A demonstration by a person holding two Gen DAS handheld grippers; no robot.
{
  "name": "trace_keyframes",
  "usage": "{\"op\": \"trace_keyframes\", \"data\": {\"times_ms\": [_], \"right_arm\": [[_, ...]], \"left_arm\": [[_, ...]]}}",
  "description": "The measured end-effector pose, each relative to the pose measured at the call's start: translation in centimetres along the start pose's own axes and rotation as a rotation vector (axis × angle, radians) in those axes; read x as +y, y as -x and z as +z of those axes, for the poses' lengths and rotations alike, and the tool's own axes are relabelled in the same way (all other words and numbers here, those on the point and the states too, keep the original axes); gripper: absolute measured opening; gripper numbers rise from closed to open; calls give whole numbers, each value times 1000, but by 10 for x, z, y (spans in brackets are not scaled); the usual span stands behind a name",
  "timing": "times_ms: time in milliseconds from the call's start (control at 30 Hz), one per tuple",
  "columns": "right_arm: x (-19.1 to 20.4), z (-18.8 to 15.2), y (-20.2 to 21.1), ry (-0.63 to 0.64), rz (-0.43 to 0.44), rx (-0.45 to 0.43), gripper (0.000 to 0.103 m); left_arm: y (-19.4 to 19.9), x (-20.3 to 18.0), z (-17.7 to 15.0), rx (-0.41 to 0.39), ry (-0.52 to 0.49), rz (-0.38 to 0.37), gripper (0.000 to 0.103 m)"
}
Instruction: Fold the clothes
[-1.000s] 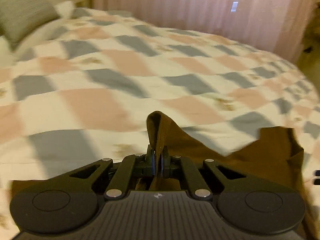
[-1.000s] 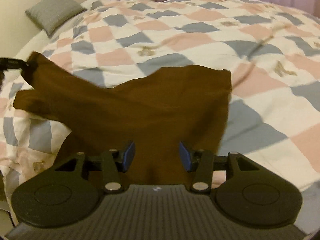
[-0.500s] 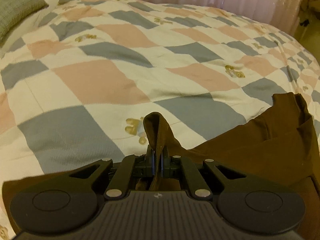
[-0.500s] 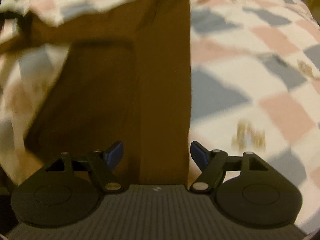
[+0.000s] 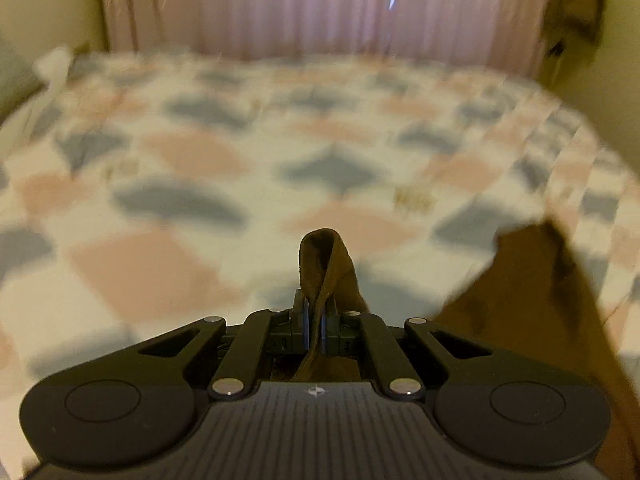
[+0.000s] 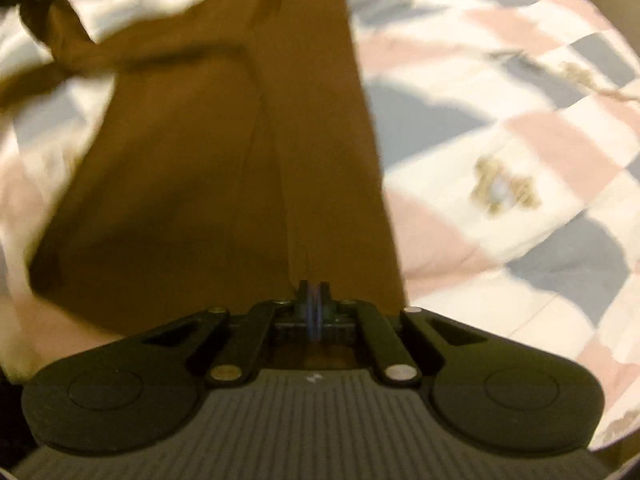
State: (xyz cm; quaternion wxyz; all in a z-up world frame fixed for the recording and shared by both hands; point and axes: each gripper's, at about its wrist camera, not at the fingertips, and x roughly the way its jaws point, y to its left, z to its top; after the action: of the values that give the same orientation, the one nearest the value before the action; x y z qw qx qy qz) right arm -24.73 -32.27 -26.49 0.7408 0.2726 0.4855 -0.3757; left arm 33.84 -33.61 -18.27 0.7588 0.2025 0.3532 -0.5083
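Both wrist views angled down, close over bed [image 5: 192,264], sharing garment [image 6: 224,168]

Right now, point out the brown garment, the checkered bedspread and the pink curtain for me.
brown garment [image 6: 208,168]: right wrist view, on its broad flat middle.
checkered bedspread [image 6: 532,148]: right wrist view, on a bare pink square right of the garment.
pink curtain [image 5: 304,8]: left wrist view, on its pleated middle behind the bed.

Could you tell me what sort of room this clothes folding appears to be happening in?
Most likely a bedroom: a bed with a checked pink, grey and white quilt fills the view, pink curtains hang behind it, and the brown garment is spread over the quilt.
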Motion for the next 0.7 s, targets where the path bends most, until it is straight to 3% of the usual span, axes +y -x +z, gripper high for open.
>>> {"op": "trace_keyframes", "data": {"times_ms": [133, 233, 300, 400, 467, 500, 533, 600, 700], "right_arm": [[50, 26, 56, -42, 25, -87, 1], [110, 34, 80, -26, 76, -113, 1], [157, 31, 74, 1, 129, -99, 1], [208, 26, 42, 26, 152, -39, 0], [229, 14, 17, 71, 33, 4, 1], [237, 6, 7, 112, -59, 11, 7], [240, -1, 2, 150, -135, 15, 20], [238, -19, -3, 216, -269, 16, 31], [231, -44, -10, 296, -385, 39, 32]], "left_arm": [[54, 35, 47, -121, -59, -96, 5], [85, 72, 50, -156, -131, -64, 5], [88, 107, 38, -135, -106, -27, 5], [62, 152, 6, -38, -72, 46, 4], [35, 169, -19, 49, -63, 61, 4], [20, 173, -32, 92, -71, 68, 5], [12, 173, -40, 110, -89, 80, 4], [0, 171, -55, 134, -101, 81, 4], [-7, 172, -55, 149, -104, 72, 4]]}}
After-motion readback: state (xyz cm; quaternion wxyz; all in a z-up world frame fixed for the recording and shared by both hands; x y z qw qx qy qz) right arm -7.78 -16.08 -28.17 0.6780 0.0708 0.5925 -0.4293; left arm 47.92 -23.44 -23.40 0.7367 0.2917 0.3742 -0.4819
